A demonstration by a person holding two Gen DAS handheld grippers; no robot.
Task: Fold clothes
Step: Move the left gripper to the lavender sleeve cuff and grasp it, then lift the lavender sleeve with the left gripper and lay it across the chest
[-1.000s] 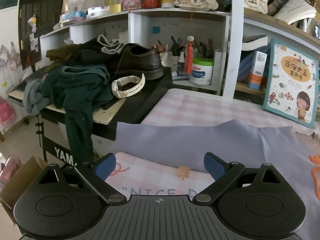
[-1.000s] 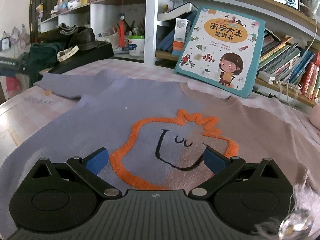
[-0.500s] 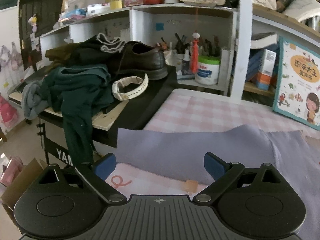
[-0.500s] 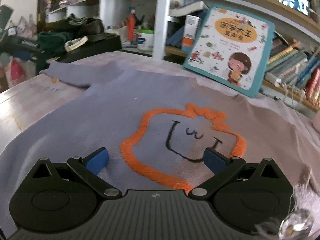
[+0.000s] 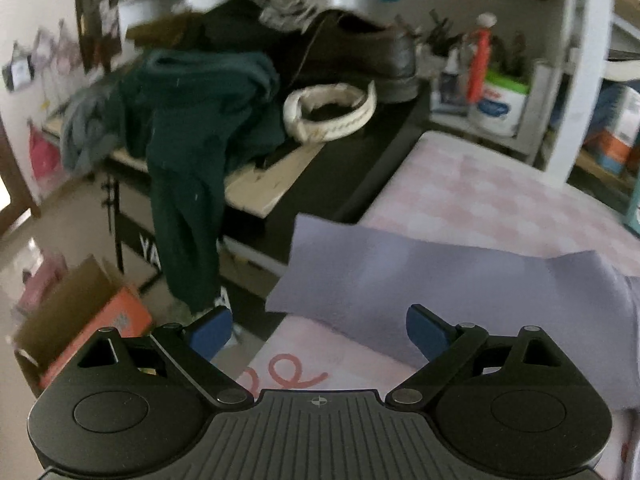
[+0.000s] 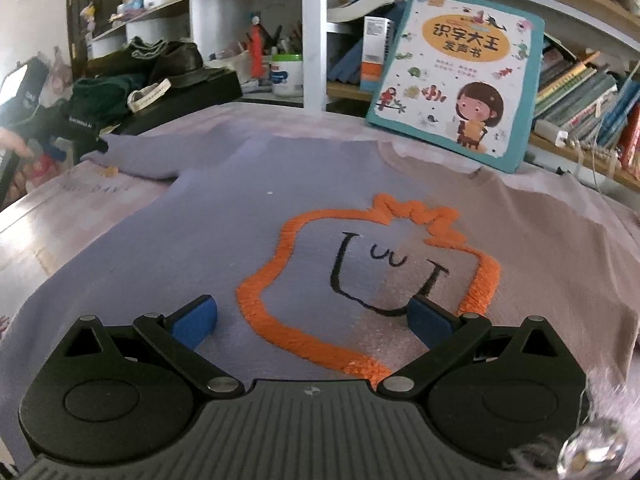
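The sweater's sleeve (image 5: 400, 276) runs from ten to three o'clock just ahead of the wide-open, empty left gripper (image 5: 318, 328), nearer than the equally open, empty right gripper (image 6: 312, 320).

Ahead of you stands a white shelving unit (image 6: 314, 36) packed with clutter: a white tub with a green lid (image 6: 286, 74) among pens, and a row of upright books (image 6: 580, 96) on the wooden shelf to your right. A children's picture book (image 6: 456, 80) leans against that shelf. The work surface is covered by a pink checked cloth (image 5: 480, 196). To your left sits a black keyboard (image 5: 360, 168) on a stand, piled with a dark green garment (image 5: 192, 120), a dark leather shoe (image 5: 360, 60) and a white strap (image 5: 332, 112). Below it you see a pale floor and an open cardboard box (image 5: 76, 320). The left view is blurred
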